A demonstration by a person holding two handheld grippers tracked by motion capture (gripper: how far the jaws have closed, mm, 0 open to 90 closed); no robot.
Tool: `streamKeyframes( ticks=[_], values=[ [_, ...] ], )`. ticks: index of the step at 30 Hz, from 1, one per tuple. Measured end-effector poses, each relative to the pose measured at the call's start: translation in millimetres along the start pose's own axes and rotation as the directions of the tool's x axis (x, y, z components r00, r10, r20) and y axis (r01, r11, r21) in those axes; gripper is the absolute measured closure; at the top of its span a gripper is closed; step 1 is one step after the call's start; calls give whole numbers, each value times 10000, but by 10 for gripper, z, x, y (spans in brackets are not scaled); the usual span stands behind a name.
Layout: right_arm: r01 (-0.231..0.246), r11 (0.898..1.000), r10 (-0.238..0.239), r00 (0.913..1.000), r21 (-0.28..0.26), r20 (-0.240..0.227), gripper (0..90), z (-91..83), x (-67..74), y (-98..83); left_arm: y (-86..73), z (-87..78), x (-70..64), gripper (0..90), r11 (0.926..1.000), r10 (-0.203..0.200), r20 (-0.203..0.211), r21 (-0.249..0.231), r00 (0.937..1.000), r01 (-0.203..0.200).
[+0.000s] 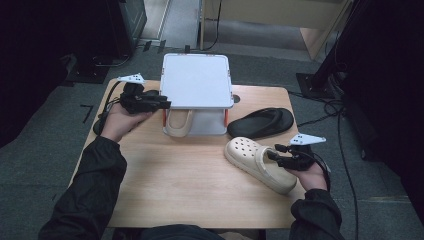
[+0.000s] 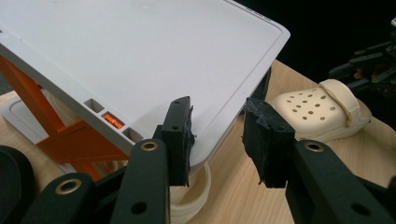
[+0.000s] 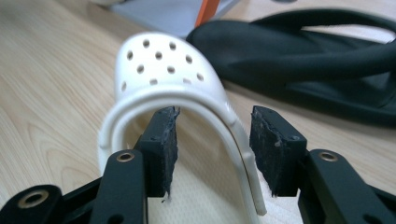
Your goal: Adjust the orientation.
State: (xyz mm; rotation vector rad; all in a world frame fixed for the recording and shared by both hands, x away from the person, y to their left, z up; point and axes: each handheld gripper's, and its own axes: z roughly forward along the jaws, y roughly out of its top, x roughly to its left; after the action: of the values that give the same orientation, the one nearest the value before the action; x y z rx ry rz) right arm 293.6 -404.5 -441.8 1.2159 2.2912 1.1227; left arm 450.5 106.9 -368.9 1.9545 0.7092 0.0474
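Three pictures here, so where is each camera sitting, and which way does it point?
High view: above the person's side, looking forward and down on the table; both sleeves, hands and claws show.
Left gripper view: rides the left claw, looking along its jaws at the corner of the white rack.
Right gripper view: rides the right claw, whose jaws straddle the strap of the cream clog, black sandal behind.
Shared: all three show the cream clog; the left gripper view also catches the right claw beyond it.
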Motion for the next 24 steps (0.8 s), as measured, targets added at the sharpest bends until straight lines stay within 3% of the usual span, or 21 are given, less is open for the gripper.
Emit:
streamKeyframes(
  ticks=[5,13,19,22,24],
  values=[
    [-106,9998,107,9999,141,-101,513,115,-74,-66,1,1,-2,626,10000,21,-26,12,10000,-21],
    [240,9994,-225,9981,251,-571,566,338,-137,-33,-4,1,4,626,10000,-24,30,-21,10000,24],
    [323,9993,-310,9974,185,-651,618,358,-144,-5,-4,1,5,626,10000,-18,34,-25,10000,18],
    [597,9980,-581,9960,219,-686,647,337,-114,4,-4,0,6,627,10000,-20,35,-21,10000,20],
    [431,9987,-406,9957,276,-838,666,328,-102,17,-4,1,4,626,10000,-24,31,-26,10000,24]
  ],
)
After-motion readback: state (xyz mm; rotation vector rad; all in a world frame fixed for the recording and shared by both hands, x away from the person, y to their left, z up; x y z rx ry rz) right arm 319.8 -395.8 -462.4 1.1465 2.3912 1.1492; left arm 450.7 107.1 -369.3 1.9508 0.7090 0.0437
